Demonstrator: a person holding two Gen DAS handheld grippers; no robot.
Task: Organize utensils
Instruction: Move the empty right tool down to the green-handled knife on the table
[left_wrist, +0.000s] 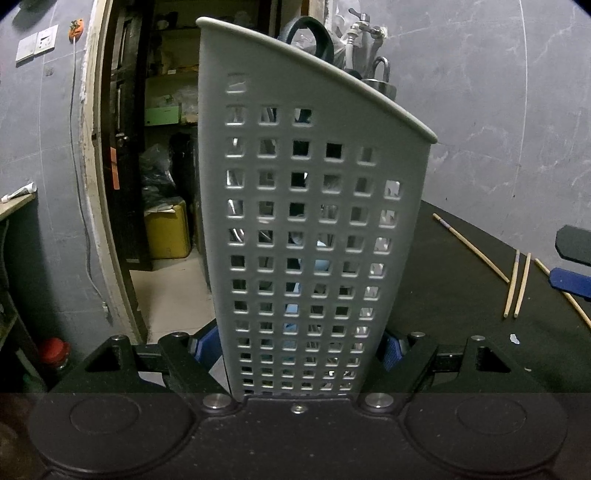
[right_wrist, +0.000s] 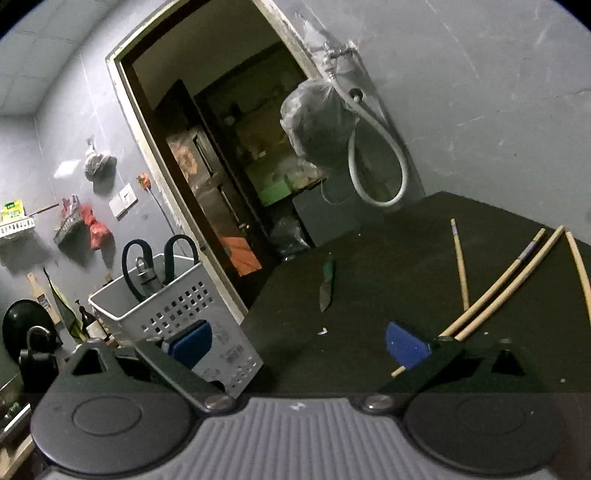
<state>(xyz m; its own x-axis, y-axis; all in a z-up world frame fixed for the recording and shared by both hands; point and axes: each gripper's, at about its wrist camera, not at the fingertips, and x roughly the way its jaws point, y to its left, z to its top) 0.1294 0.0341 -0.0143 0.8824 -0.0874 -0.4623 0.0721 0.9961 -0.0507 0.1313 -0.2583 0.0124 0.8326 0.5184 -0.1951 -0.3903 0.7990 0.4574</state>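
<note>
While the left claw hugs the basket, the right claw gapes beside thin, stiff, light chopsticks; pinch their middles.

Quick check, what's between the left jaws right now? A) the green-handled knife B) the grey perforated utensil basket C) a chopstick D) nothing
B: in the left wrist view the blue pads press both sides of the grey perforated basket.

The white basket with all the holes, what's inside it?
Scissors with dark loop handles and a metal padlock stick out of the white basket. Something blue shows through its holes; its walls hide the rest.
</note>
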